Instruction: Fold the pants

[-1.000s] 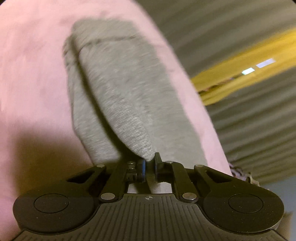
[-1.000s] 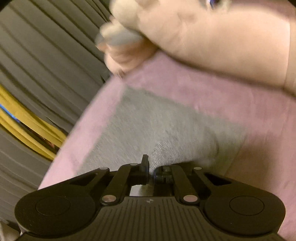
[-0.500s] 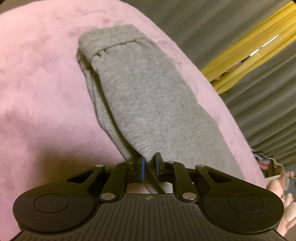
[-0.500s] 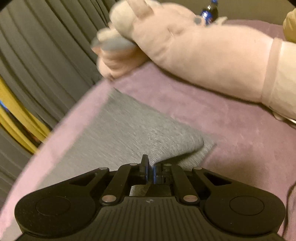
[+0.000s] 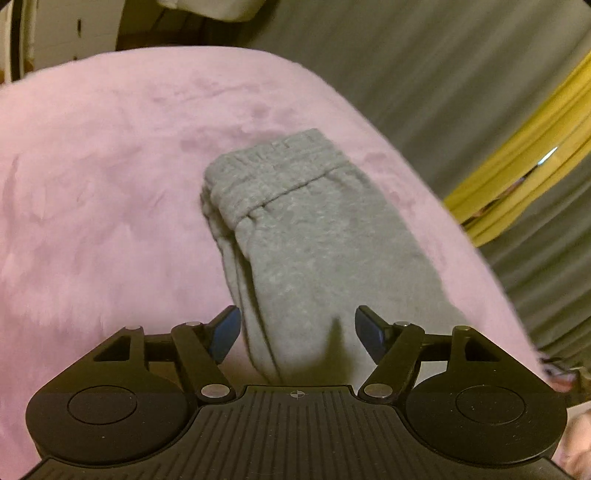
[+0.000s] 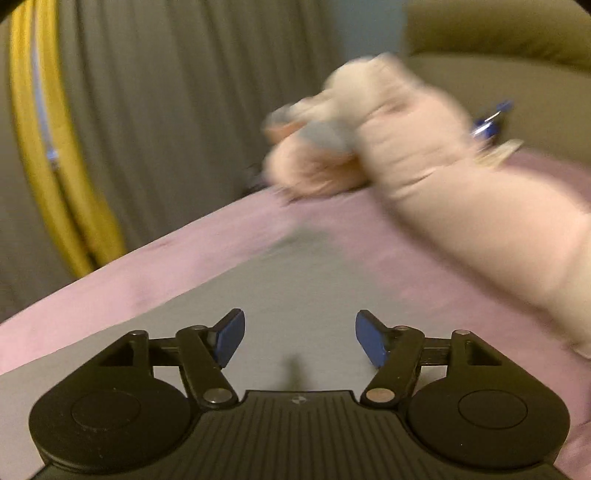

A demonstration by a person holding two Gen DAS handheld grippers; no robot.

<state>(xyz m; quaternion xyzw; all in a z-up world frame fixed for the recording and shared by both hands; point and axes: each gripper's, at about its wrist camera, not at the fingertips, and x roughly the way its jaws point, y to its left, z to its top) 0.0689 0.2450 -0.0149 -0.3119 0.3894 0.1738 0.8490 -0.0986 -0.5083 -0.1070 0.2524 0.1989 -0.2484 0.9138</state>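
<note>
Grey sweatpants point(image 5: 314, 251) lie folded on a pink blanket point(image 5: 96, 206), the elastic waistband at the far end. My left gripper point(image 5: 297, 328) is open, its blue pads either side of the near end of the folded pants, holding nothing. In the right wrist view the pants point(image 6: 295, 288) spread flat under my right gripper point(image 6: 299, 334), which is open and empty just above the cloth.
A pale plush toy point(image 6: 424, 177) lies blurred on the blanket beyond the right gripper. Grey curtains point(image 6: 166, 110) with a yellow strip point(image 6: 66, 192) hang past the blanket's edge. A olive cushion point(image 6: 498, 33) is at the back right.
Both grippers have opened and let go of the pants' edge. The pants now lie flat and folded. The right view has swung, the plush toy blurring across it.
</note>
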